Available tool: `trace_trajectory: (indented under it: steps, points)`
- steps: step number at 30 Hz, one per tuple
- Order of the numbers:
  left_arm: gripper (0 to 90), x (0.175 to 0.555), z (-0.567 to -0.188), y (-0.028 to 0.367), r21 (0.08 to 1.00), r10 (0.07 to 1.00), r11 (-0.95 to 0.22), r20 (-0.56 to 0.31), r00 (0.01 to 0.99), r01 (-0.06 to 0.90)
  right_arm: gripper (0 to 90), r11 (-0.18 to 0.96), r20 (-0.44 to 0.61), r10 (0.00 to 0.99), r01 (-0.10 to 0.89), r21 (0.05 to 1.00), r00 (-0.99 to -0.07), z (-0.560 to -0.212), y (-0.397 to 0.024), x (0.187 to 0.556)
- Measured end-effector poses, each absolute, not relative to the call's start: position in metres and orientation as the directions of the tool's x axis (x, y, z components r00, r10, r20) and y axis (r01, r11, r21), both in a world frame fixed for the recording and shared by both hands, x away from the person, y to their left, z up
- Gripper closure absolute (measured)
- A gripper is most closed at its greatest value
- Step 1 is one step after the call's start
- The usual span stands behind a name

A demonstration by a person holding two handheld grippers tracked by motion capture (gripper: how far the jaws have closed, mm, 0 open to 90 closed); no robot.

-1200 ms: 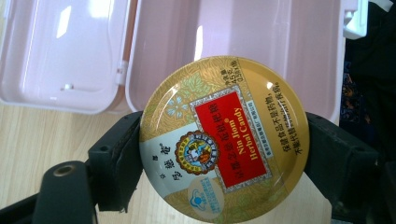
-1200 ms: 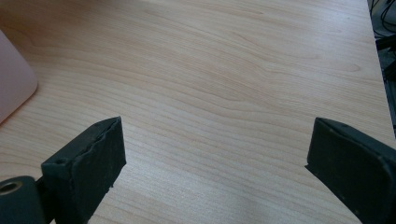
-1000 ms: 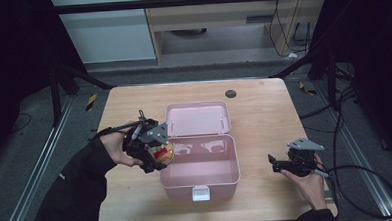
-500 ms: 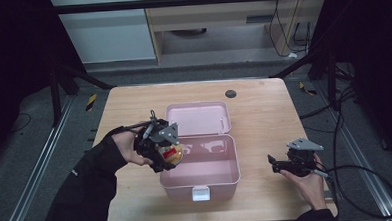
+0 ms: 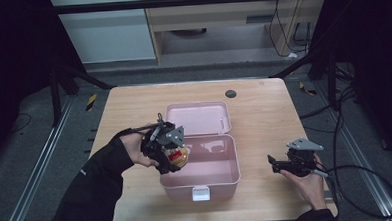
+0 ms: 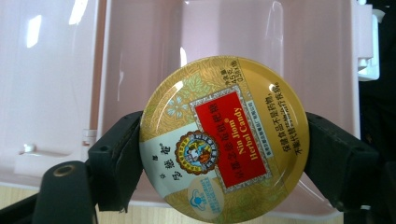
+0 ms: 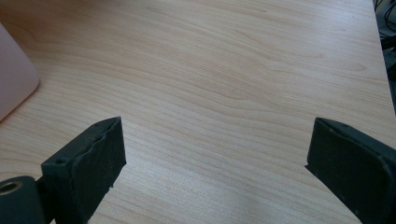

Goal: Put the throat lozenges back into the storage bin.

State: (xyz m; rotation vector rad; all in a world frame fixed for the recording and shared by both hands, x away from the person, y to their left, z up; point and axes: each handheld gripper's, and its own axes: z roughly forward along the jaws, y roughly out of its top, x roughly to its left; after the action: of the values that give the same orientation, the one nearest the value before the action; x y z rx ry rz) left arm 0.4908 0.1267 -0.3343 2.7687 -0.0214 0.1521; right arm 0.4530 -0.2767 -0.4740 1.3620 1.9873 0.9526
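Note:
A round gold candy tin [image 6: 224,140] with a red label sits clamped between the black jaws of my left gripper [image 6: 224,154]. In the high view that left gripper [image 5: 172,154] holds the tin [image 5: 178,155] over the left rim of the open pink box [image 5: 227,179]. The box's lid [image 5: 199,118] lies flat behind it. My right gripper [image 5: 276,164] rests low over the table to the right of the box, open. In the right gripper view its jaws [image 7: 215,158] stand wide apart over bare wood, and a corner of the pink box [image 7: 14,79] shows at the left.
The wooden table [image 5: 264,112] carries a small dark round disc [image 5: 231,93] near its far edge. A white latch [image 5: 201,193] sits on the box's front wall. Dark frame bars and cables surround the table.
My left gripper has carried the tin to the right and slightly down, from beside the box to over its left rim. The right gripper has stayed in place.

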Motion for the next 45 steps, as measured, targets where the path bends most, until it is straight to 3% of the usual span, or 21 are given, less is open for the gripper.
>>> trace_trajectory:
  steps: [45]
  points:
    - [19.2,0.497,-0.396,0.126,0.307,0.012,-0.952,0.036,0.999,0.001,4.4,0.259,-0.057,0.934,0.559,0.788,-0.352,-0.477,-0.275,0.454]
